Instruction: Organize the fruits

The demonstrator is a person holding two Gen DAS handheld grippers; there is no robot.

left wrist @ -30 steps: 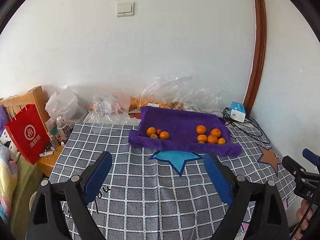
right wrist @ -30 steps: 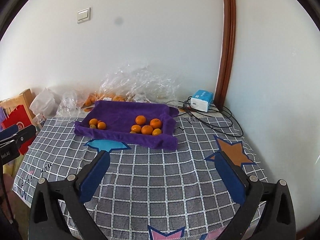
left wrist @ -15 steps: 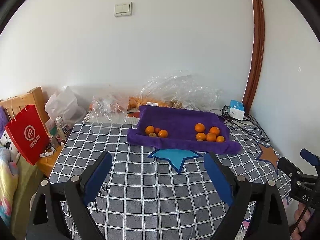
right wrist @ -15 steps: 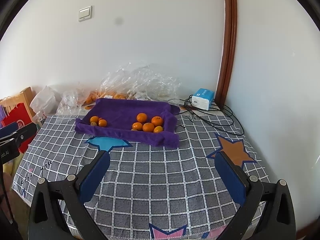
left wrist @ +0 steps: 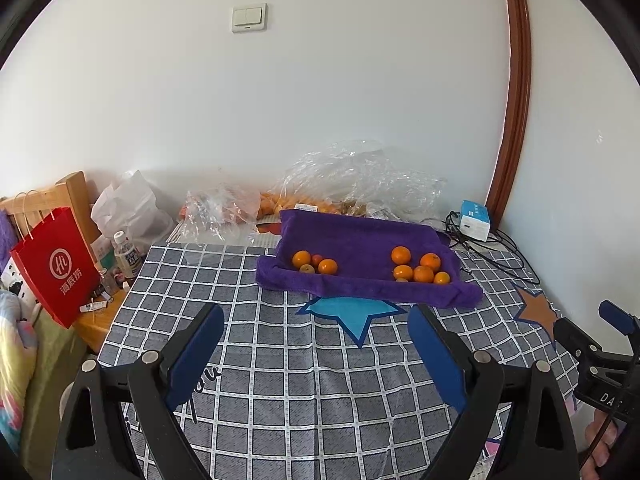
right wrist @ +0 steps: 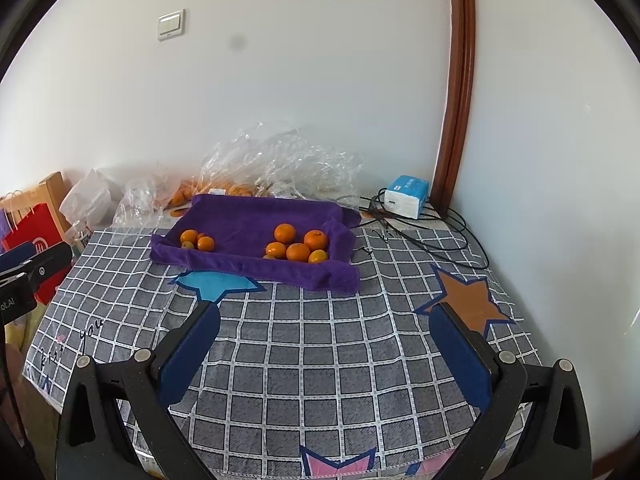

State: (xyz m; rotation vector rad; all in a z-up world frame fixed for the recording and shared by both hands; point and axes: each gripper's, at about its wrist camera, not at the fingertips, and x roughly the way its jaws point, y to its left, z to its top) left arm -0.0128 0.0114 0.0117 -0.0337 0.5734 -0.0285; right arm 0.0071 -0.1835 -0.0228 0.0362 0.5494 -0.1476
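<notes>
A purple cloth-lined tray sits at the far side of the checked table. It holds a small left group of oranges and a larger right group of oranges. My left gripper is open and empty, above the table well in front of the tray. My right gripper is open and empty, also short of the tray. The right gripper also shows at the right edge of the left wrist view.
Clear plastic bags with more oranges lie behind the tray by the wall. A white-blue box and black cables lie at the back right. A red paper bag and bottle stand left of the table.
Both grippers have drawn back and up a little from the tray, which looks smaller and higher in both views. Jaws stay open. The fruits have not moved.
</notes>
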